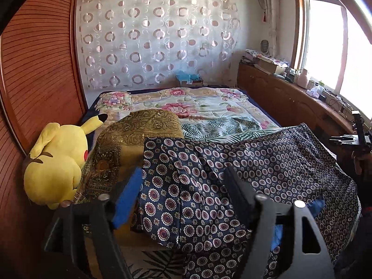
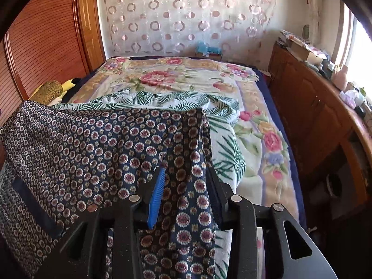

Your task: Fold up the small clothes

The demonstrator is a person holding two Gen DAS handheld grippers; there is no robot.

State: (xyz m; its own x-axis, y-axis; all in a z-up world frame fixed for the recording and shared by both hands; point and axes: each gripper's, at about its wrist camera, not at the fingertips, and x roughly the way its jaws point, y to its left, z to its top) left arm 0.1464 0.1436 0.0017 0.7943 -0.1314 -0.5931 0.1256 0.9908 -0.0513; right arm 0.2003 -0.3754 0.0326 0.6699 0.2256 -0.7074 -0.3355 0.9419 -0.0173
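Left wrist view
- Left gripper (image 1: pixel 183 186): angled down toward the near end of the bed (image 1: pixel 232 107). Fingers stand wide apart; the blue pad (image 1: pixel 127 200) on the left finger and the dark finger on the right are both clear of the cloth. Nothing is held.
- Patterned garment (image 1: pixel 232 169): navy with red and white rosettes, lying loose and creased across the near end of the bed. Its left part is folded into a thicker strip that runs between the open fingers and beyond them. A blue lining (image 1: pixel 316 205) shows at its right near edge.
- Gold brocade pillow (image 1: pixel 130 137): at the left edge of the bed, touching the garment's left side.
- Yellow plush toy (image 1: pixel 58 162): beside the pillow, against the wooden slatted wall (image 1: pixel 39 74).
- Right gripper (image 1: pixel 358 137): visible at the far right of the frame, past the garment's right end; finger state cannot be told here.

Right wrist view
- Right gripper (image 2: pixel 186 190): pitched down over the garment (image 2: pixel 93 144) near the right side of the bed (image 2: pixel 267 144). Fingers part open, with a fold of the garment lying between them; whether either pad presses on it cannot be told.
- The garment spreads leftward from this gripper over a leaf-print sheet (image 2: pixel 223 148).
- Wooden cabinet (image 2: pixel 313 107): runs along the right edge of the bed.
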